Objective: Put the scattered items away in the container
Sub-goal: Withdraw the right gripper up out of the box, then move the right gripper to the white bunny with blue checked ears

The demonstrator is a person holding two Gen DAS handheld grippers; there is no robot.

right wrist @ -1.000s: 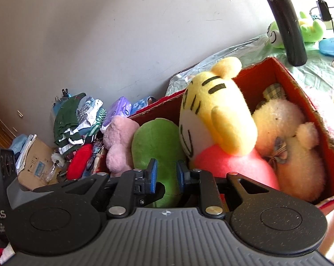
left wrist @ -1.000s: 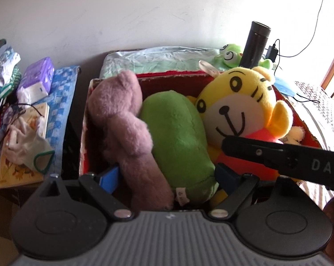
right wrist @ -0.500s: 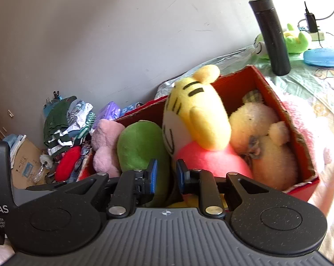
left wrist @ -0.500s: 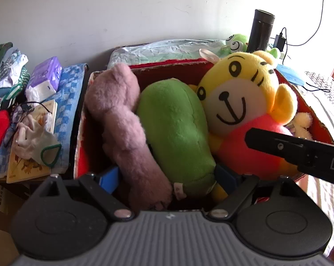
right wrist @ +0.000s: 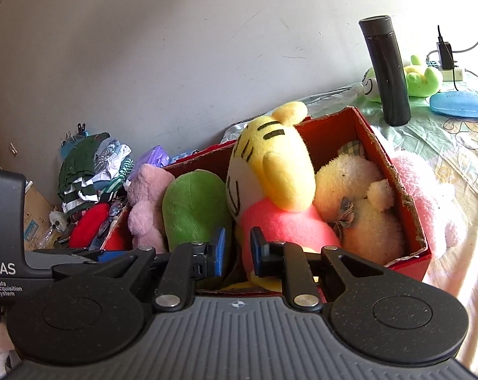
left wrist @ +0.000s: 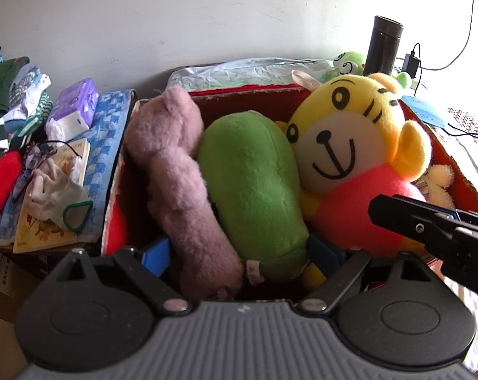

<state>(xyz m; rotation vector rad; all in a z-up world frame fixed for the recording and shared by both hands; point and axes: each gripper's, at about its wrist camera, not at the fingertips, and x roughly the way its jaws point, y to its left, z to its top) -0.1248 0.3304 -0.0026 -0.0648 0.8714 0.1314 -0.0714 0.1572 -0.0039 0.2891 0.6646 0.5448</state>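
A red cardboard box point(left wrist: 248, 93) point(right wrist: 406, 202) holds several plush toys: a mauve bear point(left wrist: 175, 171) point(right wrist: 145, 202), a green plush point(left wrist: 254, 190) point(right wrist: 191, 209), a yellow tiger in a pink top point(left wrist: 349, 145) point(right wrist: 270, 171) and a cream bear point(right wrist: 362, 209). My left gripper point(left wrist: 239, 253) is open wide and empty, at the box's near edge over the mauve and green toys. My right gripper point(right wrist: 237, 251) has a narrow gap between its pads and holds nothing, near the tiger's pink body. It shows at the right of the left wrist view point(left wrist: 429, 231).
A pink plush point(right wrist: 429, 196) lies outside the box on its right, on the bedsheet. A black flask point(right wrist: 386, 69), a green frog toy point(right wrist: 422, 77) and a blue case point(right wrist: 460, 104) stand behind. Clothes, tissues point(left wrist: 77, 107) and a book point(left wrist: 48, 209) clutter the left.
Both grippers have pulled back from the box, so the toys look smaller and more of the box shows. The right gripper's gap has widened slightly.
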